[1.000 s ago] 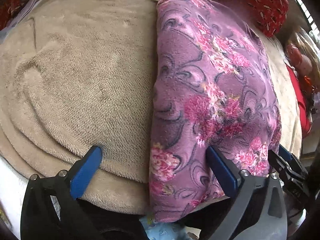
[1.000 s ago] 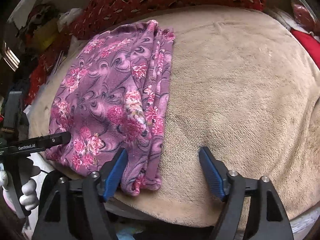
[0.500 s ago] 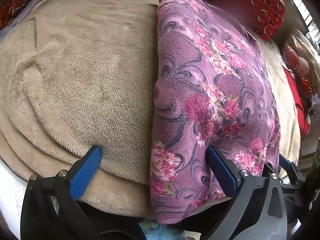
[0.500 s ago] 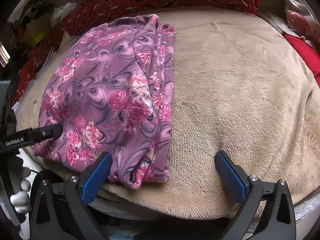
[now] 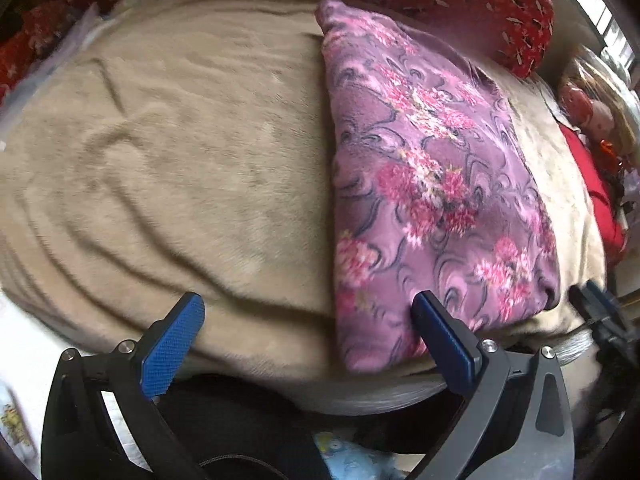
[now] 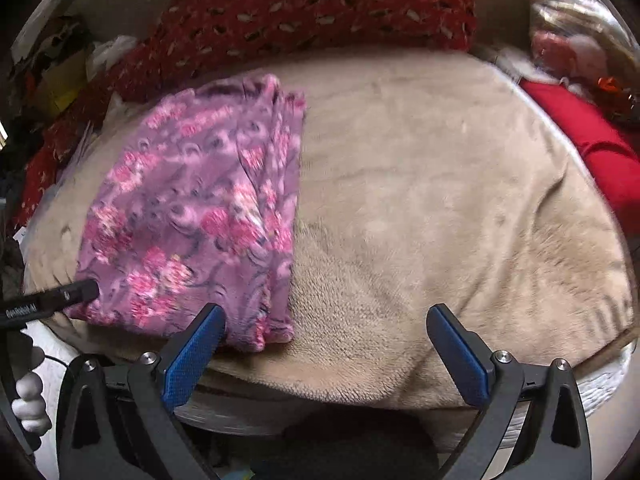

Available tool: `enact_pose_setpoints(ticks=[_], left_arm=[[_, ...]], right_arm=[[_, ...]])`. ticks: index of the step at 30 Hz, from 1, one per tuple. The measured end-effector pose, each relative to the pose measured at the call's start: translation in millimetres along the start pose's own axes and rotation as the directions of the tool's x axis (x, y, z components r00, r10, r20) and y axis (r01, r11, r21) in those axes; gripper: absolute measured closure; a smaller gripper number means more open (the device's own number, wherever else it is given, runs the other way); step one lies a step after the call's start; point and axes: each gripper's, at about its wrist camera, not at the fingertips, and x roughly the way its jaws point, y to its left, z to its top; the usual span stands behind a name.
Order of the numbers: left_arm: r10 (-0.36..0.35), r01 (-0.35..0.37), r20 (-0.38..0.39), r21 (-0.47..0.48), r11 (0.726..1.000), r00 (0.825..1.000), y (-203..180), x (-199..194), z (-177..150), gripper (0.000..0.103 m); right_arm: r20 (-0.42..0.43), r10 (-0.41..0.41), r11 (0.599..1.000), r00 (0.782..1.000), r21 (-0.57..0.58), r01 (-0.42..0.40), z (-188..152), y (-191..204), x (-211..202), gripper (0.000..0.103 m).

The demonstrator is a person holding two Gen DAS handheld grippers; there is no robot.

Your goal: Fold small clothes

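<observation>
Both wrist views low over the blanket [image 5: 168, 168] (shared), facing forward.

The folded garment [image 5: 432, 184] in front of me is mauve-purple with bright pink flower clusters and dark grey-blue swirls. The blanket [image 5: 180, 168] under it is plain beige. Behind the garment lies a deep red cushion [image 6: 320, 12] flecked with small pale leaf shapes. My left hand-held gripper [image 5: 308, 332] and right hand-held gripper [image 6: 324, 344] are black with textured blue pads [image 6: 192, 356].
</observation>
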Motion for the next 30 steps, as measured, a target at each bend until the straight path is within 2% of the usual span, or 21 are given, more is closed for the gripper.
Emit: enact_pose_setpoints(ticks=[3, 7, 12, 24, 27, 30], left_arm=[[0.038, -0.039, 0.023, 0.021, 0.999, 0.999, 0, -9, -11, 0.0], [0.075, -0.077, 0.032, 0.049, 0.996, 0.997, -2, -16, -23, 0.0], [0.094, -0.098, 0.055, 0.089, 0.991, 0.994, -9, -25, -34, 0.0], [0.048, -0.059, 0.072, 0.155, 0.986, 0.996, -33, -41, -50, 0.0], [0.039, -0.046, 0.046, 0.168, 0.985, 0.998, -38, -44, -53, 0.0], [-0.002, -0.002, 0.022, 0.171, 0.985, 1.0, -40, -47, -53, 0.0]], right_arm=[[0.054, 0.015, 0.998, 0.998, -0.058, -0.011, 3, 14, -19, 0.001], [0.127, 0.003, 0.99, 0.992, -0.142, 0.015, 3, 30, -40, 0.001], [0.153, 0.001, 0.987, 0.988, -0.159, 0.023, 1, 33, -50, 0.001], [0.136, -0.003, 0.996, 0.991, -0.088, 0.015, -7, 23, -57, 0.001], [0.135, -0.001, 0.997, 0.991, -0.075, 0.011, -8, 21, -58, 0.001], [0.131, -0.001, 0.998, 0.991, -0.061, 0.009, -9, 20, -59, 0.001]])
